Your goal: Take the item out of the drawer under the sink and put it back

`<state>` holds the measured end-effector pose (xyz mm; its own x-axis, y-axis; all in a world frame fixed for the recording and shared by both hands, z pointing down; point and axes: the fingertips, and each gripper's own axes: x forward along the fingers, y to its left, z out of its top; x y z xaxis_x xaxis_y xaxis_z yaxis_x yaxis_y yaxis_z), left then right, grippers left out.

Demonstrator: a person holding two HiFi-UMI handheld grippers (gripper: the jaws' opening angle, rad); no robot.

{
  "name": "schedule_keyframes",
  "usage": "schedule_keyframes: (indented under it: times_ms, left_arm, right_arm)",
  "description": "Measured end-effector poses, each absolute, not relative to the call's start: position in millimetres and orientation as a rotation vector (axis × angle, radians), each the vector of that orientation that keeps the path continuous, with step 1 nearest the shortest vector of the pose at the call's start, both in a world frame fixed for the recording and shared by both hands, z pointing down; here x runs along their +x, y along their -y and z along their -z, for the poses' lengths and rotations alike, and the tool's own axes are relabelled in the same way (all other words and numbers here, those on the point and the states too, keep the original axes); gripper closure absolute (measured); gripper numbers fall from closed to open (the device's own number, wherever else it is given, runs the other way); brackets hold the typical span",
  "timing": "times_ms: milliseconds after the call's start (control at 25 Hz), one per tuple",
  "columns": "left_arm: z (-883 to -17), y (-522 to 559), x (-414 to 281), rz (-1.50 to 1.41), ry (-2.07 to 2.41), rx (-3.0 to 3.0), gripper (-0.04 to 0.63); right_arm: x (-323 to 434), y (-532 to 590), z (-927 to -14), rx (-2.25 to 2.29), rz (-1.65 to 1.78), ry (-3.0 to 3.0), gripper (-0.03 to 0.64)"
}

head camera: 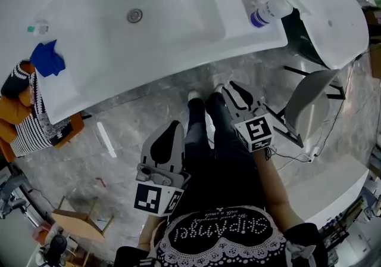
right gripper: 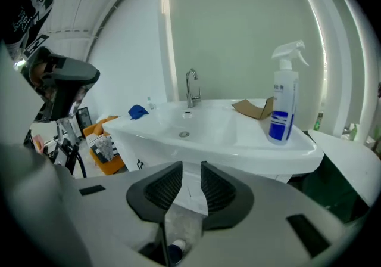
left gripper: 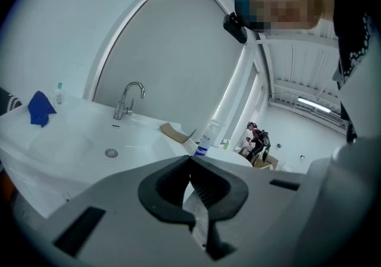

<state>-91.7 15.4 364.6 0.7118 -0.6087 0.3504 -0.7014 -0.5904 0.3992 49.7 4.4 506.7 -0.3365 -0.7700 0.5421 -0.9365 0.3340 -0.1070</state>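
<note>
Right gripper view shows your right tongs parted and empty, facing the sink, whose cabinet front looks closed. Your left tongs are pinched together, empty. The item is out of sight, so every step likely remains.

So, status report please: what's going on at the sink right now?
Left hand-held gripper shut, empty; right hand-held gripper open, empty. Both short of the sink; nothing taken out yet. Spray bottle stands on its corner.

Bright, even light; fisheye vignetting
</note>
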Motion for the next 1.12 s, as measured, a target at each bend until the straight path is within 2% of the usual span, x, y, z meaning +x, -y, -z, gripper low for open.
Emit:
schedule_keyframes:
  times_ms: [1120]
  left_arm:
    - [-419.9, -31.2, -53.0, -0.404, 0.849, 2.312, 0.591]
  right_arm:
    - [98.0, 55.3, -683.5, 1.579, -0.717, 1.920, 0.472]
